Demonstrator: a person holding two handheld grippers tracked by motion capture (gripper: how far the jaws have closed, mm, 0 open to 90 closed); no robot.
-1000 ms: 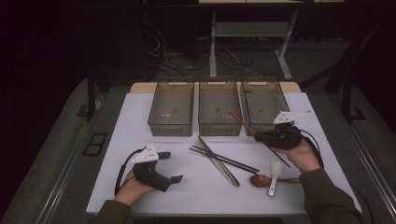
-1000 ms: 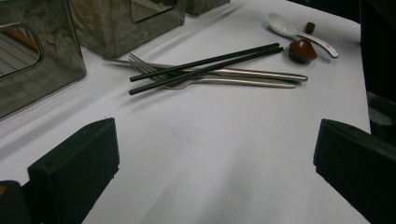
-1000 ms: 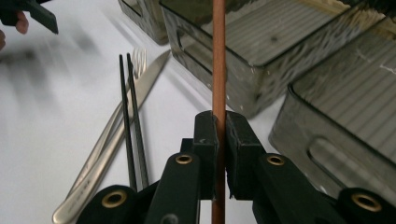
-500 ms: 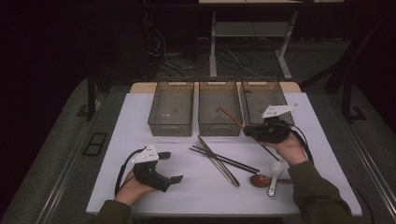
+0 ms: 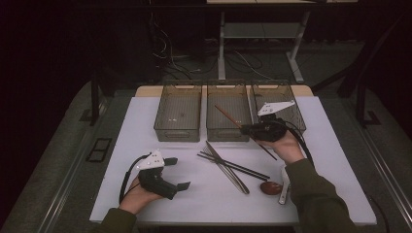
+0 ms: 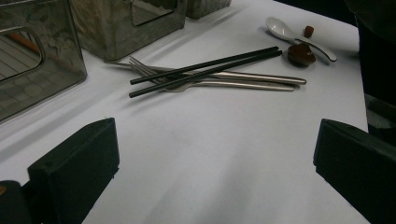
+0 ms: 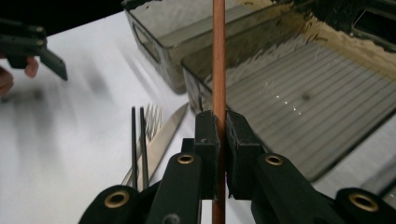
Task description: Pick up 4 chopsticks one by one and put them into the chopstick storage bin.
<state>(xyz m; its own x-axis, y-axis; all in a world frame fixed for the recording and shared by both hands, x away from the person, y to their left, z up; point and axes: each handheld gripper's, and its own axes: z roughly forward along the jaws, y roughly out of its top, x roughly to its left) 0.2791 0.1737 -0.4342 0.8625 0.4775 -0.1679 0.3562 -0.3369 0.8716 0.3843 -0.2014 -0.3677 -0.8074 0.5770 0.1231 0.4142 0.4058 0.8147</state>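
A thin reddish-brown chopstick (image 5: 226,116) slants over the front of the middle clear bin (image 5: 224,134), with my right gripper (image 5: 246,129) shut on it. In the right gripper view the chopstick (image 7: 218,56) stands upright, pinched between the two black pads (image 7: 205,135), above the ribbed floor of that bin (image 7: 327,98). My left gripper (image 5: 178,173) rests at the table's front left, jaws wide apart. Nothing lies between them in the left gripper view (image 6: 215,158), only bare white tabletop.
Two black chopsticks (image 5: 234,165) cross a metal fork and knife (image 5: 232,174) at mid-table. A brown spoon (image 5: 270,187) and a white spoon (image 5: 283,188) lie near the right forearm. Clear bins stand at the back left (image 5: 178,132) and back right (image 5: 293,108).
My right gripper has carried the reddish chopstick leftward, from in front of the right bin to over the middle bin. The left gripper has stayed put.
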